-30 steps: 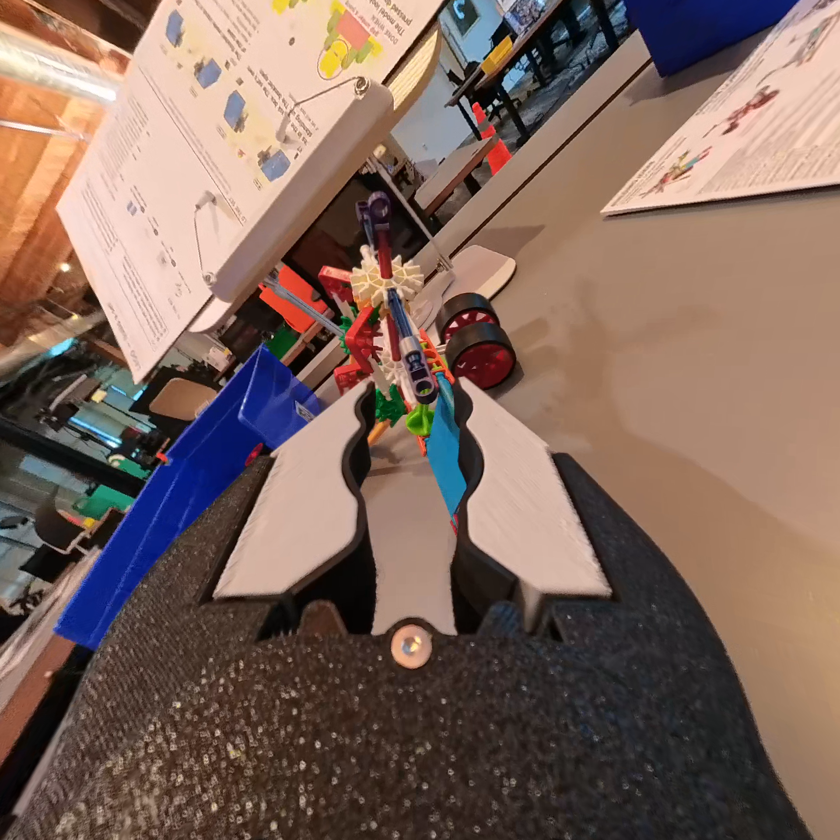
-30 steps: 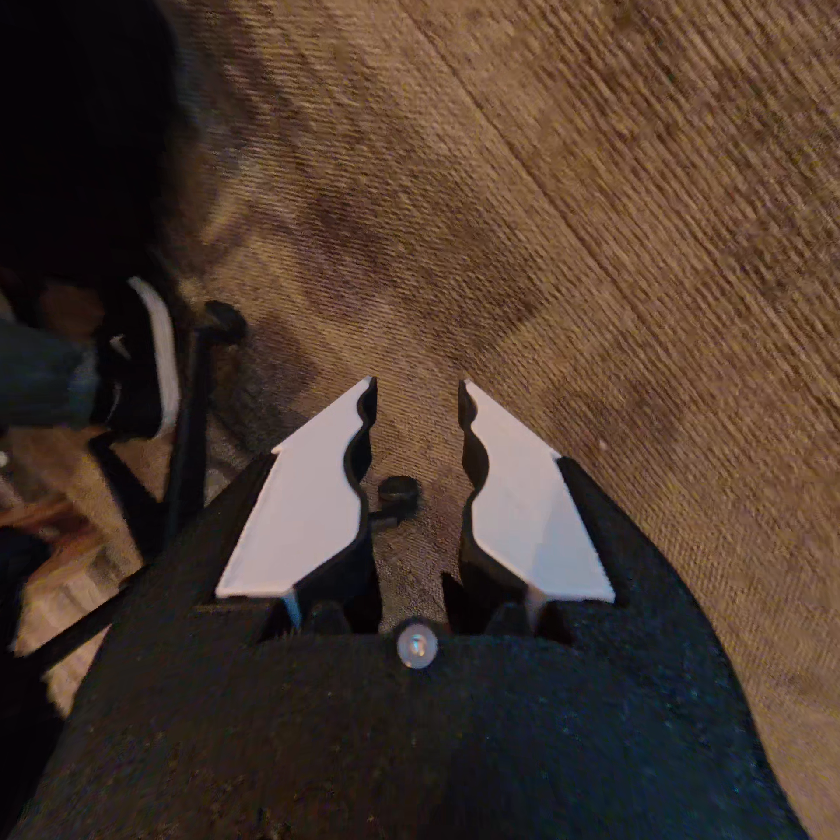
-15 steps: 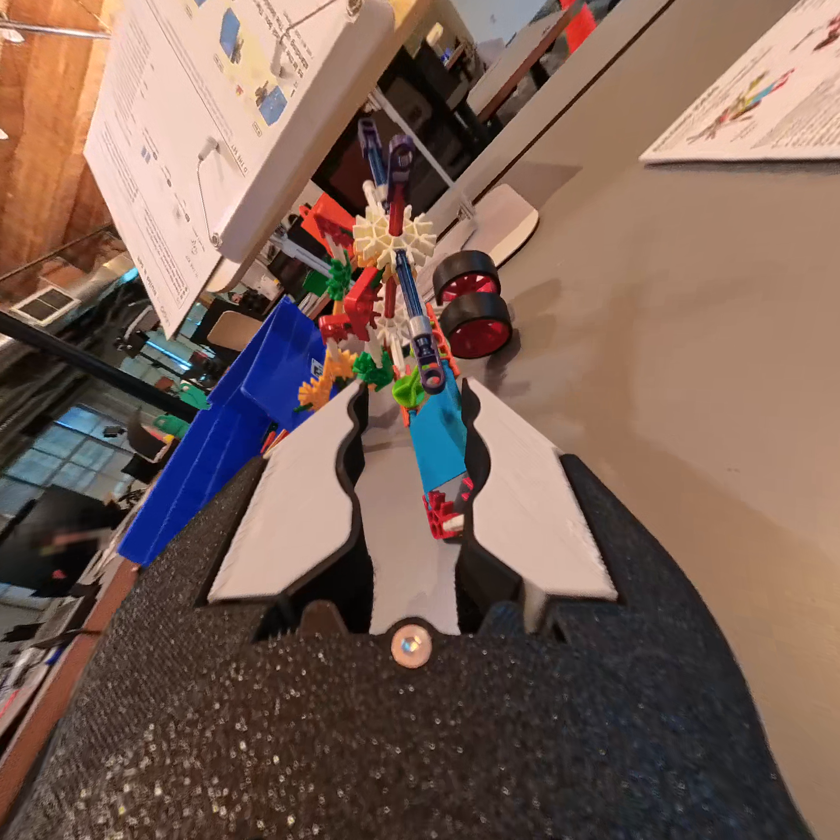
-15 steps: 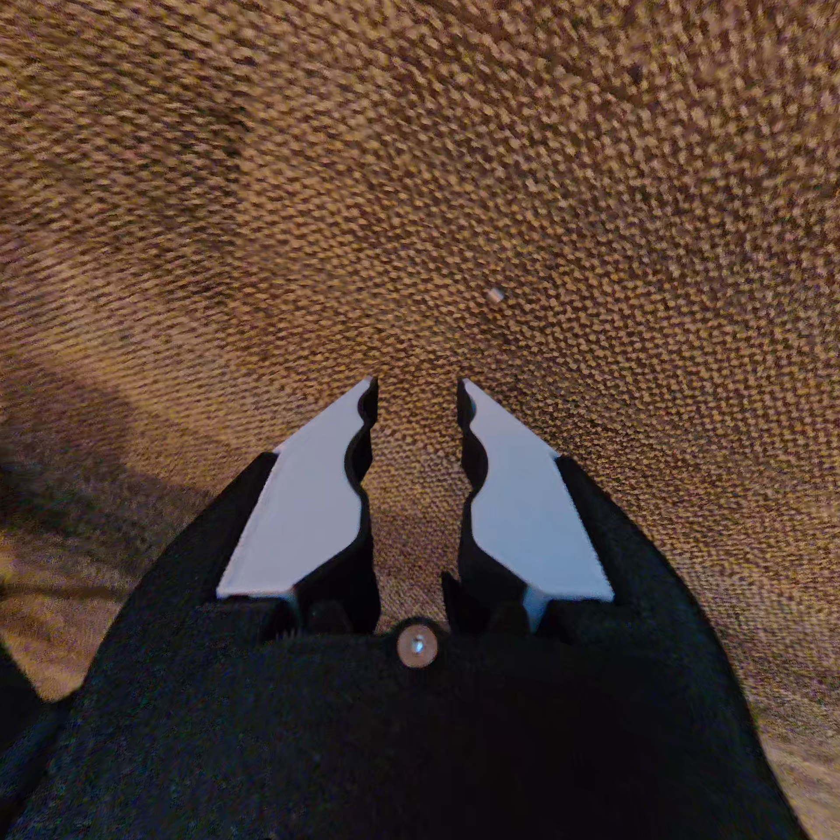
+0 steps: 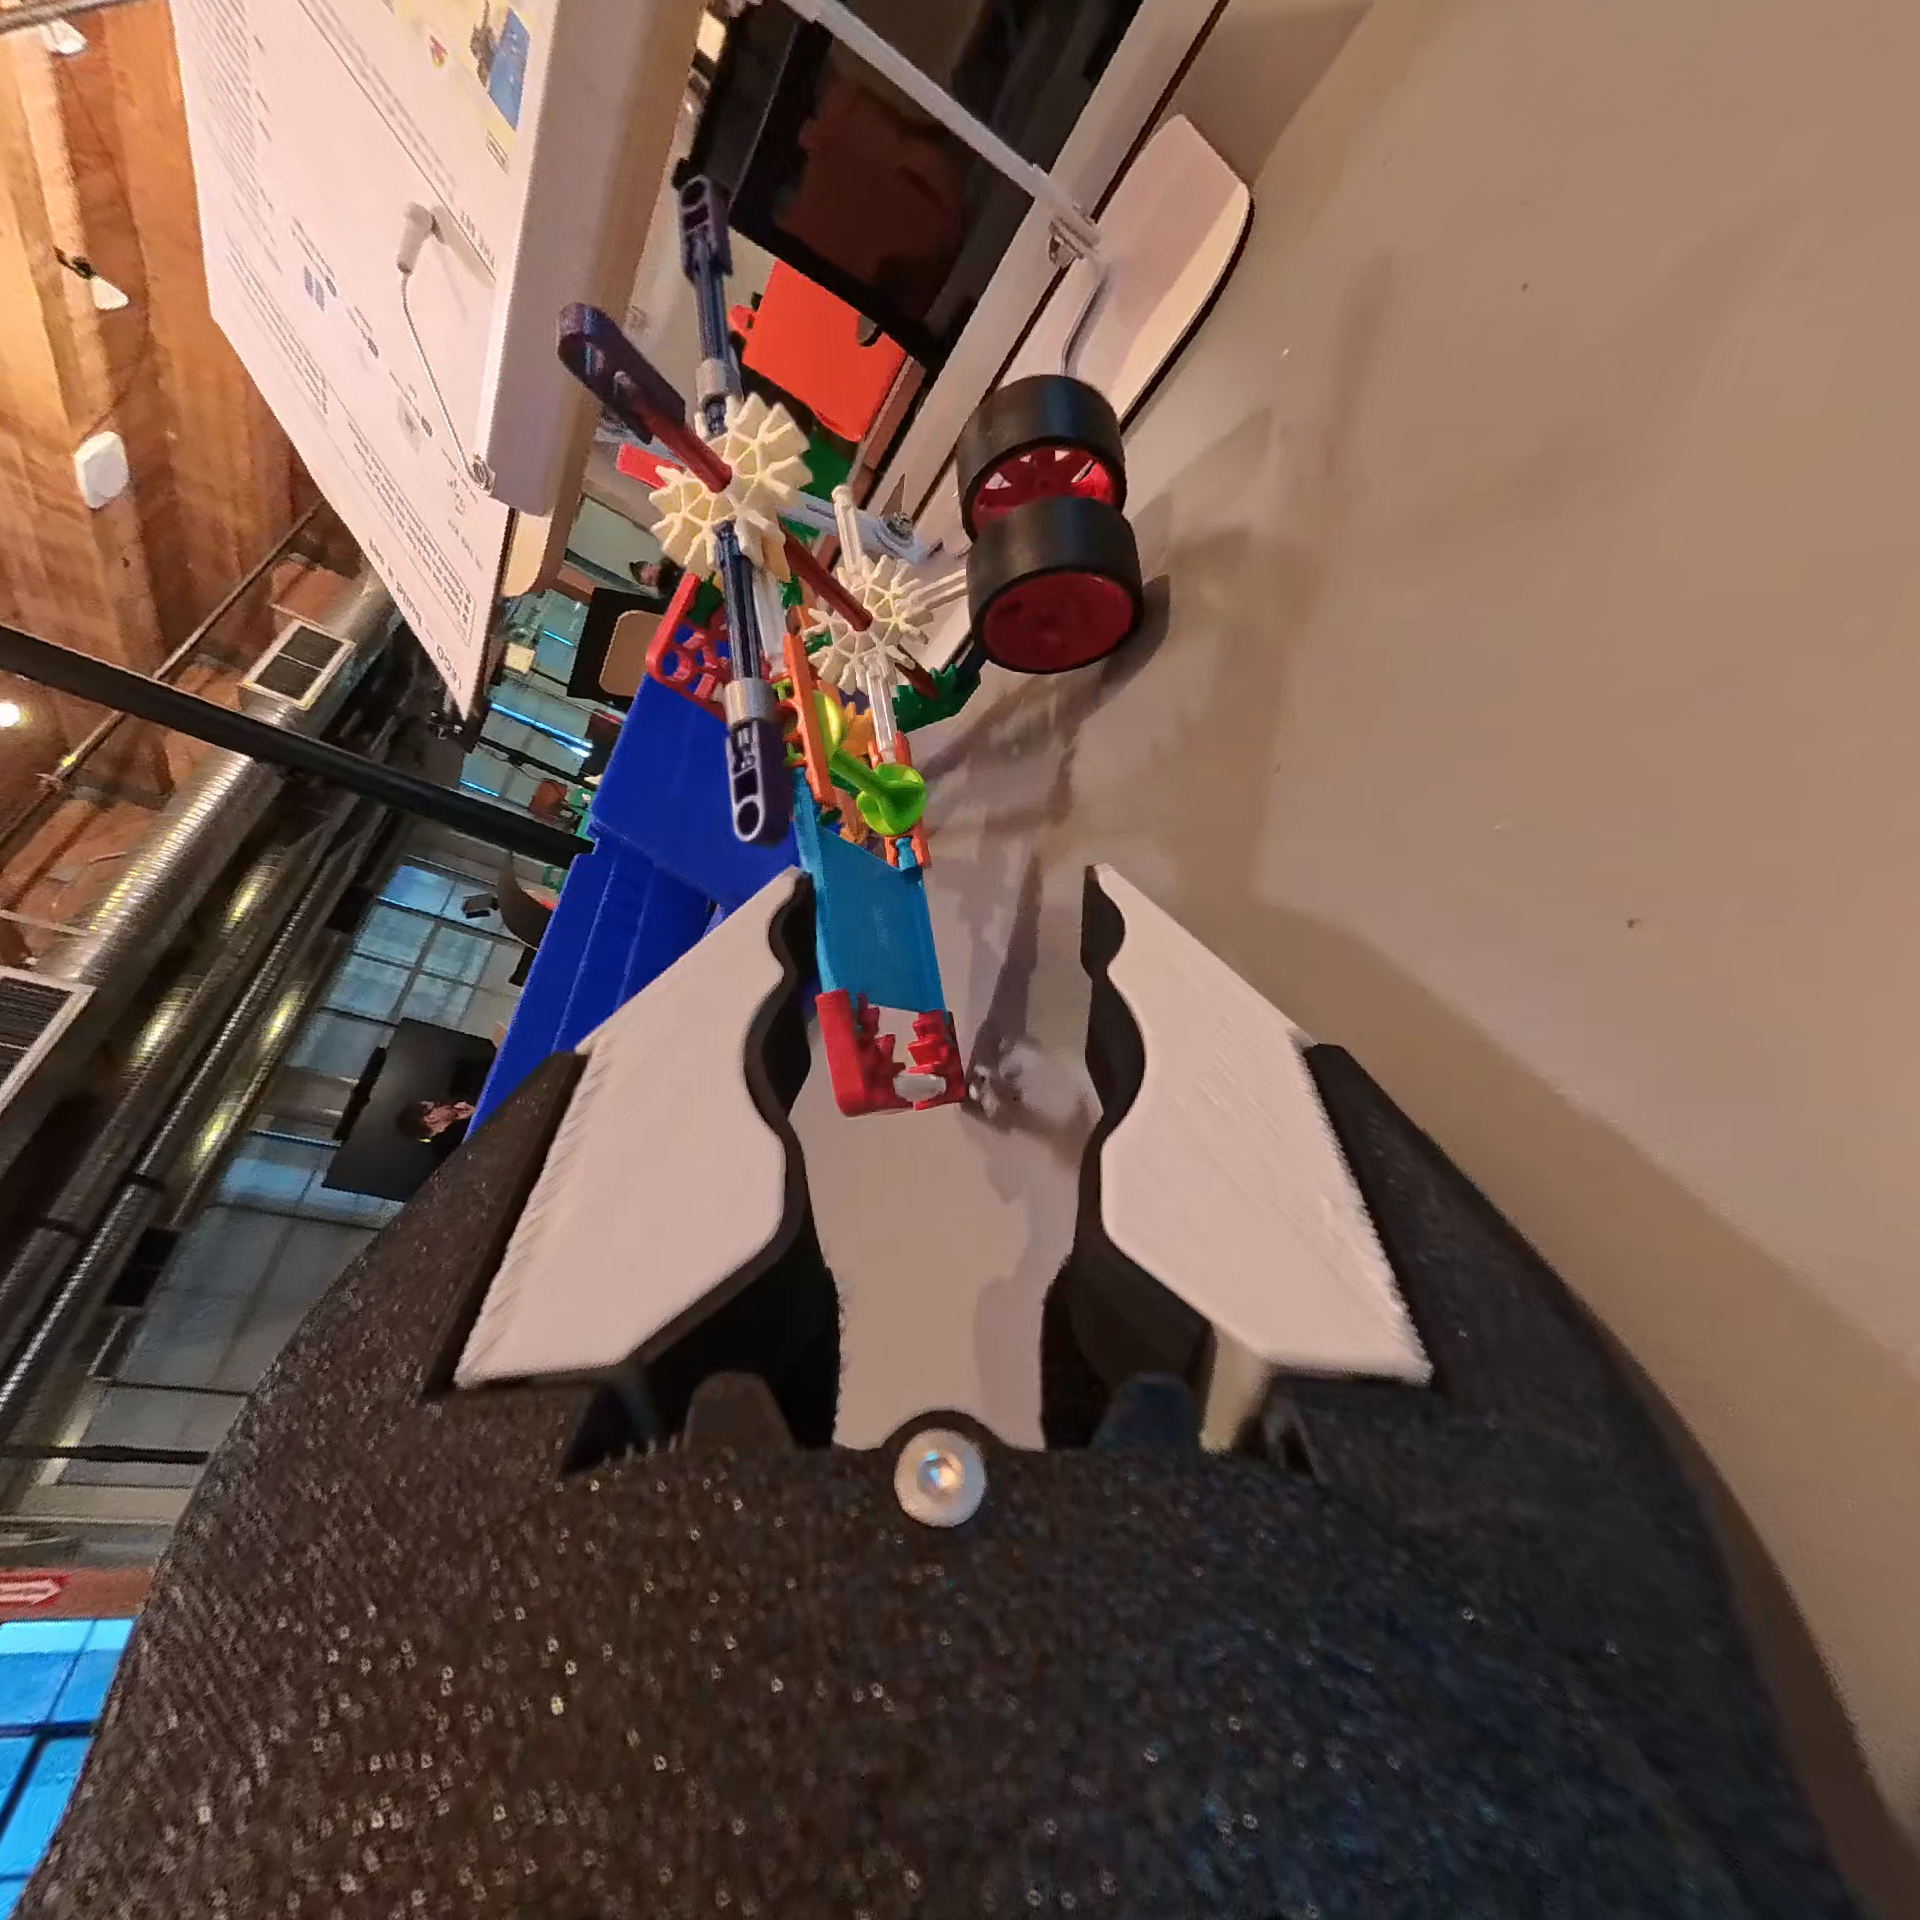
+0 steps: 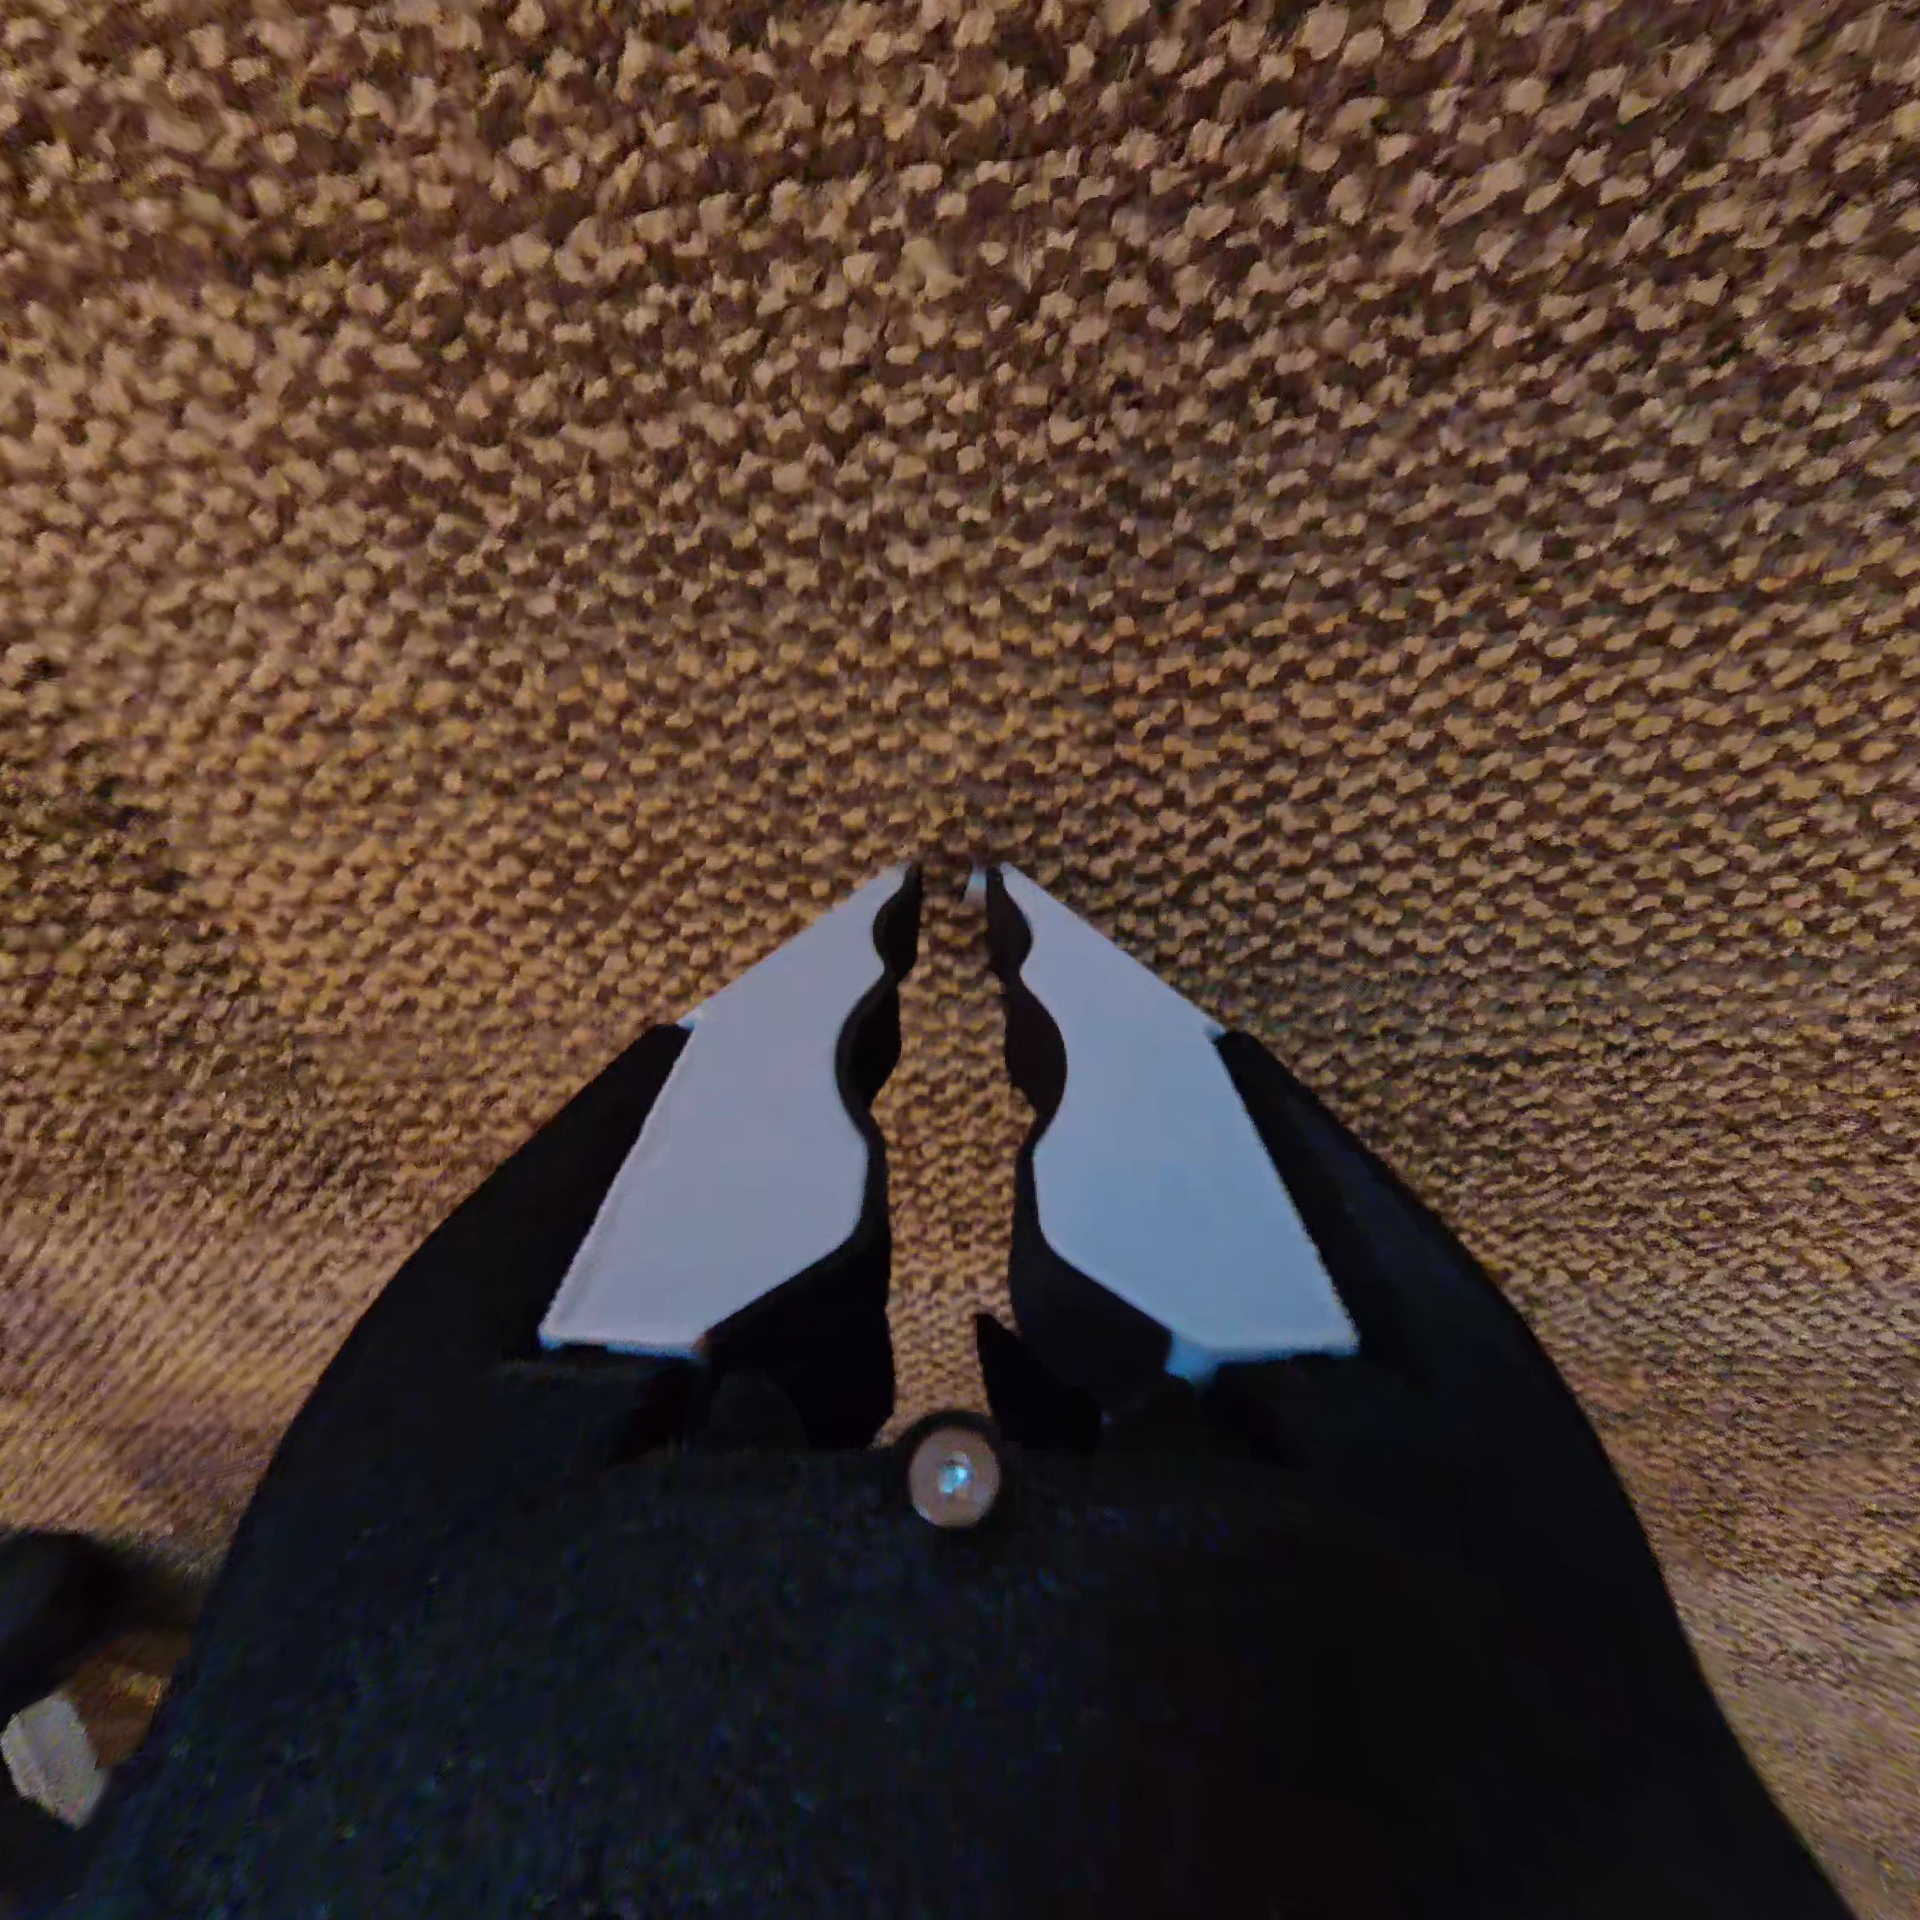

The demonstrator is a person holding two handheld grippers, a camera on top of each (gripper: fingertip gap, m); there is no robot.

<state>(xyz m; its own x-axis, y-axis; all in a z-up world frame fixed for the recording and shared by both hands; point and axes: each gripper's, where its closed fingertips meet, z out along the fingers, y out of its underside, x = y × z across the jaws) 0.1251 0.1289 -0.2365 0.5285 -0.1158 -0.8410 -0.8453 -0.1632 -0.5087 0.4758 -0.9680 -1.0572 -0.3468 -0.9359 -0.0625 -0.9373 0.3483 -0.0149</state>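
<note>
In the left wrist view my left gripper is open, low over a grey table. A colourful rod-and-connector toy model stands between its fingertips: a blue panel with a red connector at the near end, close to the left finger. White snowflake connectors, purple rods and two black wheels with red hubs lie beyond. In the right wrist view my right gripper points down at brown carpet, its jaws almost together. A small pale bit shows at the tips; I cannot tell if it is gripped.
A blue bin stands left of the model. A white instruction board on a stand with a flat white base leans over the table's far edge. An orange-red block sits behind. A dark shape fills the right view's bottom left corner.
My left gripper's jaws have opened wider and the model now sits nearer the left finger. My right gripper has dropped close to the carpet and its jaws have closed to a narrow gap.
</note>
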